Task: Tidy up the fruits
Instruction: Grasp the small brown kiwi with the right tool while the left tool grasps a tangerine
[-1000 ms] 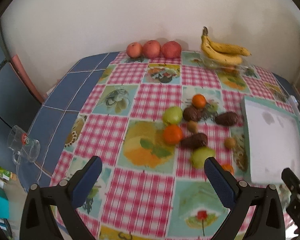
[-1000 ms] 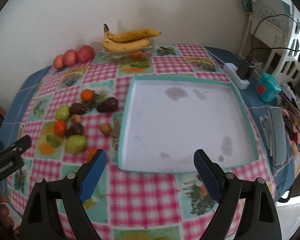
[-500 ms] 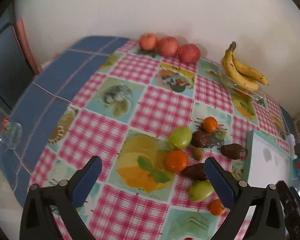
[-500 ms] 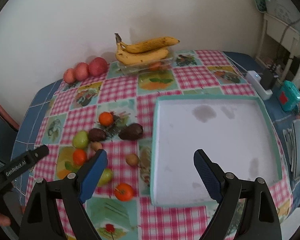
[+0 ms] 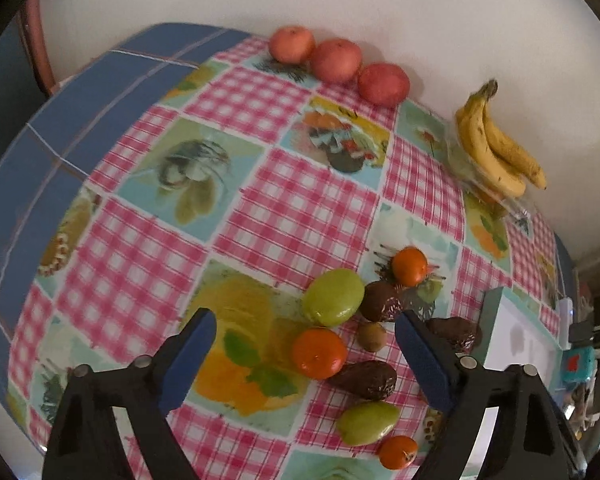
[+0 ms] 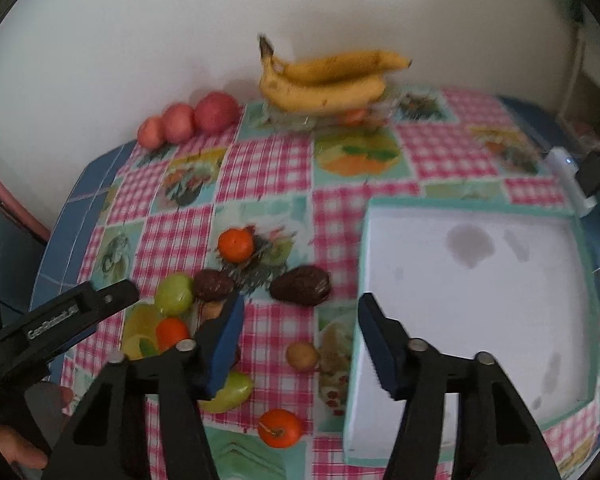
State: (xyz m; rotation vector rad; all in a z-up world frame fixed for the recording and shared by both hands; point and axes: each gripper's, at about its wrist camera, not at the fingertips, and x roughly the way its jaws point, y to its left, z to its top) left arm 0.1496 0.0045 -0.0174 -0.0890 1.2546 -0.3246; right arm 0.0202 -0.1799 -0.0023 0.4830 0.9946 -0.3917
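Both grippers closer to fruit cluster than a second ago. Left gripper (image 5: 304,350) wide open, empty, bracketing orange (image 5: 319,353) mid-table. Right gripper (image 6: 300,338) wide open, empty, over kiwi (image 6: 302,355) just beside tray (image 6: 472,202) left rim. Tray holds no fruit; first pick probably imminent.

Home: fruit-print tablecloth (image 5: 284,208), bananas (image 6: 328,80)

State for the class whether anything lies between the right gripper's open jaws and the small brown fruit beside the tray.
Nothing visible does. The right gripper hangs open over bare tablecloth, and the small brown fruit lies apart from its neighbours, just left of the white tray.
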